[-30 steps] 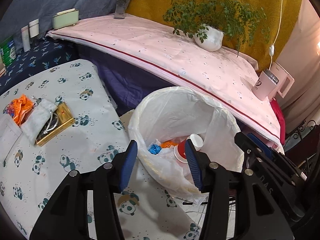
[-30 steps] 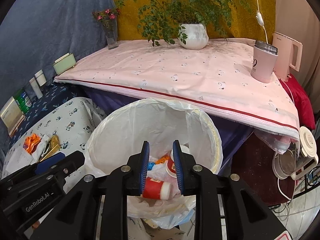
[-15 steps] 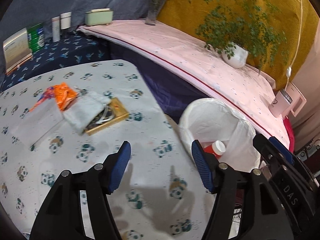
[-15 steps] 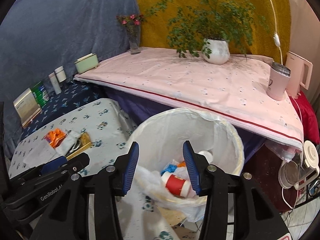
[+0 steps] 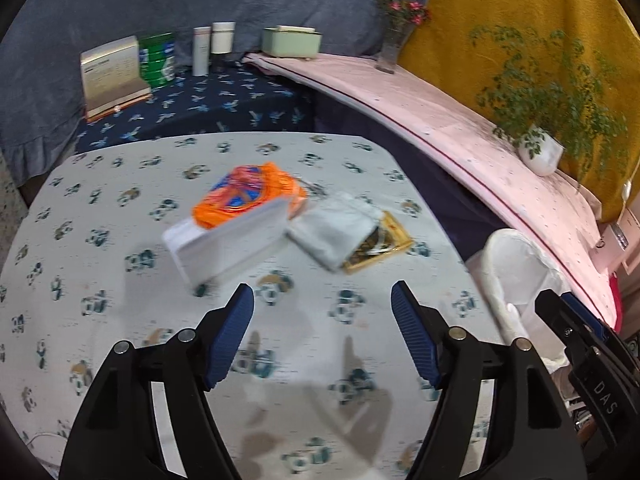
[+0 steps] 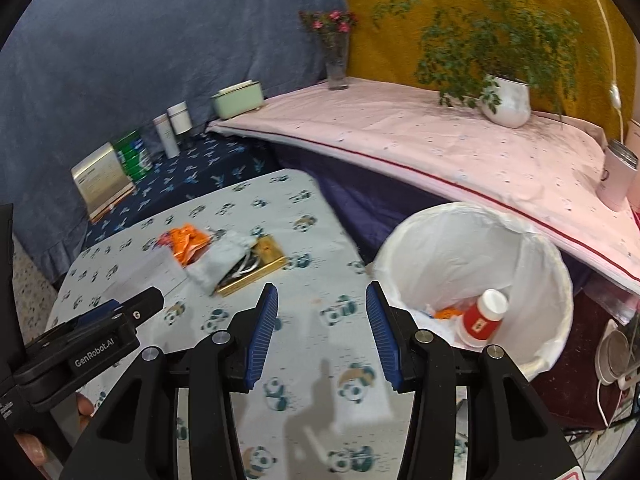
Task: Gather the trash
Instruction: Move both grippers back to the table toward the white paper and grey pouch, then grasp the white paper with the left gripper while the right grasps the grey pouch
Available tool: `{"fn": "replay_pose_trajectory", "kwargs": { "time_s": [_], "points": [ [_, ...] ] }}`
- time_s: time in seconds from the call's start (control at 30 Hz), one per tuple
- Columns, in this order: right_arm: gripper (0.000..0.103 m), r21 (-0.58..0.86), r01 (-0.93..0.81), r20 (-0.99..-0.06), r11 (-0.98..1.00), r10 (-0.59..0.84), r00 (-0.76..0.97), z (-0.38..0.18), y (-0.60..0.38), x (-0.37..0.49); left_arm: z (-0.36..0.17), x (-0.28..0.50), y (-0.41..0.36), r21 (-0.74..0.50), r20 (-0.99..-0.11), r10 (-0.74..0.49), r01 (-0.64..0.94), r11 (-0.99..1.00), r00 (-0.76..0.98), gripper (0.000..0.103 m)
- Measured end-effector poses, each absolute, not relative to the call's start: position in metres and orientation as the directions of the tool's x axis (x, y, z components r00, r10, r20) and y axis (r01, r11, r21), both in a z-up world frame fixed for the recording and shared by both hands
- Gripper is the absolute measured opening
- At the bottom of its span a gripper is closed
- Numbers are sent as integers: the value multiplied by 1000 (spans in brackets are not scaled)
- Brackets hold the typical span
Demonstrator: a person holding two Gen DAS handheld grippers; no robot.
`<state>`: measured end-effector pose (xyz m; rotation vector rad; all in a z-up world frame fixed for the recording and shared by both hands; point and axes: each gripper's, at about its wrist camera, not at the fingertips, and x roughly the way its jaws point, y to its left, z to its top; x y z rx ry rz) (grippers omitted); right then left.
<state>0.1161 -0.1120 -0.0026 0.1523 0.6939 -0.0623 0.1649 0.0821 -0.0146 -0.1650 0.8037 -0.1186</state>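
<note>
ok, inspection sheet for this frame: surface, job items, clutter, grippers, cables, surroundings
Surface: panda-print tablecloth, mostly bare near the grippers.
Job's things: orange wrapper, white packet, grey pouch lying on a gold box, all clustered mid-table. Lined trash bin beside the table edge, holding a red cup and scraps.
Clutter: nothing seen beyond that cluster.
Grippers: left gripper open, nothing between its jaws, which have just been opening; right gripper open, nothing held.
Cables: white cord hanging on the yellow wall; more cords on the floor at right.
Surroundings: pink-covered shelf with potted plant, flower vase, pink tumbler; bottles and boxes on the dark blue ledge.
</note>
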Motion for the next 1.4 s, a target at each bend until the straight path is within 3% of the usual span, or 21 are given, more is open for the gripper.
{"fn": "replay_pose_trajectory", "kwargs": {
  "time_s": [0.33, 0.7, 0.8, 0.93, 1.07, 1.1, 1.17, 1.2, 1.27, 1.3, 1.4],
  "points": [
    [48, 138, 32, -687, 990, 72, 723, -19, -67, 151, -32, 180, 134, -122, -718, -69, -28, 992, 692, 73],
    [52, 127, 7, -718, 992, 87, 690, -42, -42, 221, -48, 214, 147, -111, -731, -69, -19, 994, 679, 73],
    [52, 138, 14, -731, 990, 92, 676, -50, -40, 241, -52, 223, 146, -127, -741, -95, 1, 992, 665, 59],
    [54, 135, 22, -750, 991, 88, 656, -64, -36, 267, -58, 231, 143, -155, -760, -130, 18, 988, 636, 29],
    [54, 141, 31, -771, 990, 90, 631, -79, -33, 280, -61, 234, 143, -181, -766, -148, 12, 983, 625, 16],
    [53, 132, 30, -770, 991, 83, 632, -81, -31, 281, -61, 234, 142, -185, -767, -155, 17, 983, 623, 15],
    [39, 111, 13, -766, 994, 78, 638, -83, -25, 279, -61, 234, 141, -186, -768, -155, 15, 982, 622, 11],
    [23, 106, 4, -770, 994, 80, 633, -84, -22, 280, -62, 234, 140, -188, -769, -157, 16, 982, 620, 11],
    [13, 93, -4, -769, 996, 75, 635, -84, -18, 279, -62, 233, 139, -190, -773, -158, 14, 982, 615, 10],
    [3, 100, -11, -770, 995, 85, 632, -84, -17, 278, -62, 233, 138, -193, -773, -160, 14, 981, 613, 10],
    [3, 116, -10, -763, 993, 96, 639, -79, -17, 272, -60, 229, 138, -198, -774, -163, 11, 980, 612, 8]
  ]
}}
